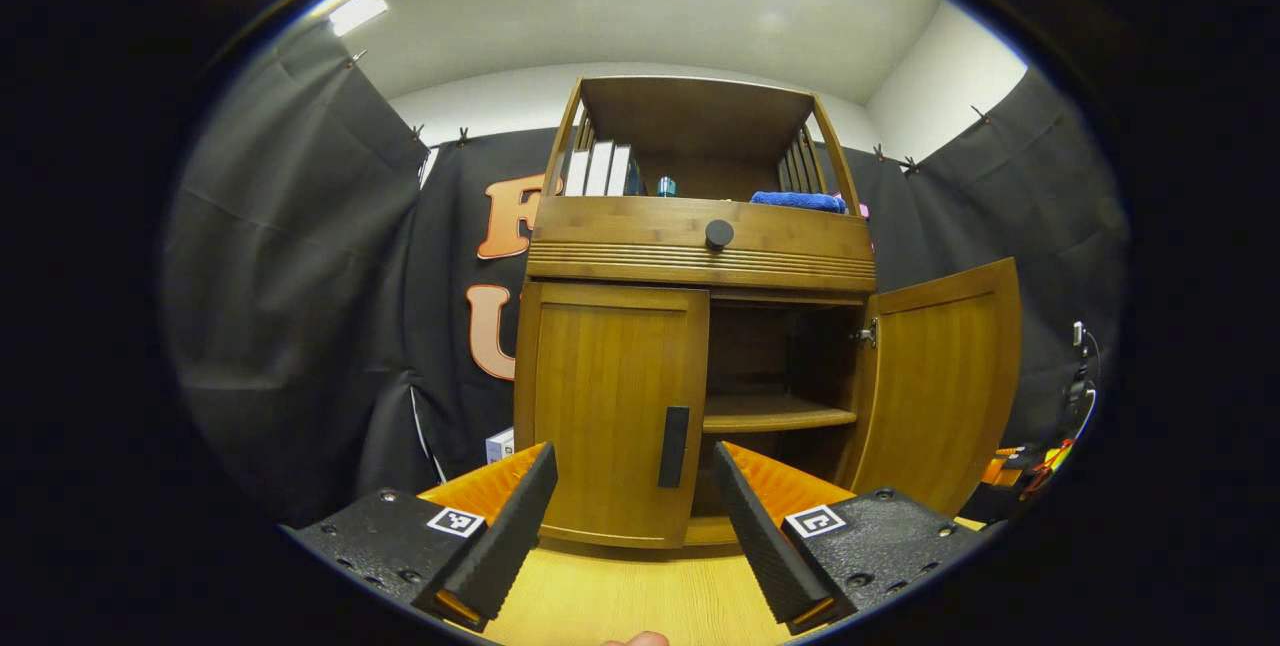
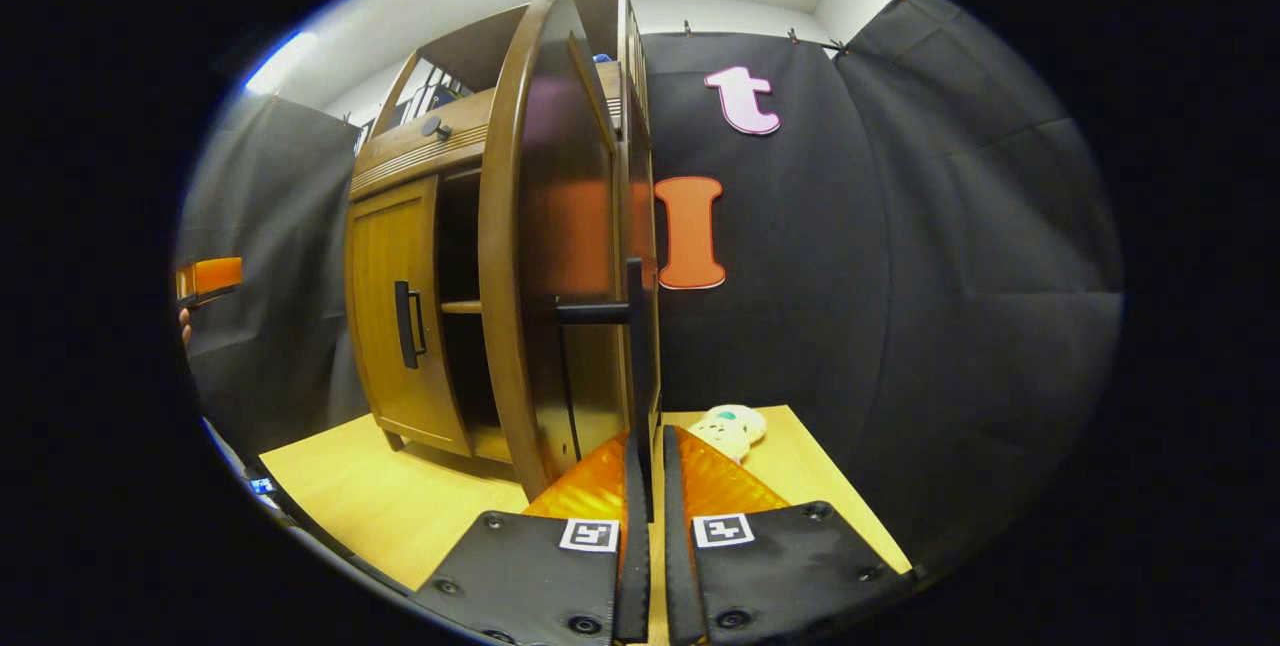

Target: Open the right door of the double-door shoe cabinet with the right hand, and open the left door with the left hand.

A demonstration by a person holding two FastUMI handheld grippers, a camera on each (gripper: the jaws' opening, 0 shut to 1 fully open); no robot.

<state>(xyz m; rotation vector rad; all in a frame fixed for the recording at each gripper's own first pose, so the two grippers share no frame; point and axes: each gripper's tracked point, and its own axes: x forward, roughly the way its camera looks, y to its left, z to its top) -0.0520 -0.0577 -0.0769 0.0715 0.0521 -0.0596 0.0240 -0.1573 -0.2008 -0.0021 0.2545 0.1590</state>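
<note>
stands with right wooden door [image 1: 945,381] swung open, baring a wooden inner shelf [image 1: 775,413]; left wooden door [image 1: 610,406] closed; left gripper [image 1: 635,511] spread; right gripper [image 2: 648,486] pinching the right door's dark bar handle [image 2: 634,366].

From my left gripper view, the swung-out wooden right door [image 1: 940,386] hides whatever lies behind it, and the cabinet's dark interior above the inner wooden shelf [image 1: 778,413] is too shadowed for me to tell contents. The closed wooden left door [image 1: 610,406] covers its half of the compartment. A fingertip [image 1: 636,639] is cut off at the bottom edge. The small teal item [image 1: 666,187] on the top shelf is too small to identify.

In my right gripper view, a pale round soft object [image 2: 730,429] is partly hidden behind the door's black bar handle [image 2: 634,366]. An orange piece [image 2: 208,277] at the left edge is cut off; I cannot tell what it is.
</note>
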